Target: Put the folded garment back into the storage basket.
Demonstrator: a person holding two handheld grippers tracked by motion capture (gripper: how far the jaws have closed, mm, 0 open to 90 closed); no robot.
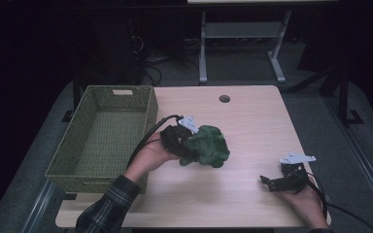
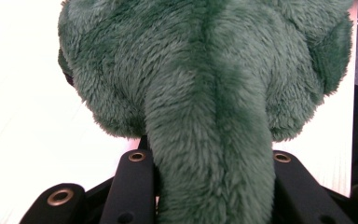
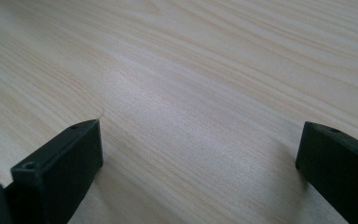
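Observation:
A dark green plush toy [image 1: 208,145] hangs above the middle of the wooden table [image 1: 243,121], held by my left gripper [image 1: 188,151], which is shut on it. In the left gripper view a long furry part of the plush toy [image 2: 212,154] runs down between the two black jaws, which press on it from both sides. Near the table's front right edge my right gripper [image 1: 268,182] rests low in a hand, open. The right gripper view shows its jaws far apart over bare wood, with nothing between the fingertips [image 3: 70,154].
A green woven basket [image 1: 85,167] stands on the left part of the table, beside my left forearm. A round cable hole [image 1: 224,98] sits near the table's far edge. Desk legs [image 1: 203,48] and cables lie on the floor behind.

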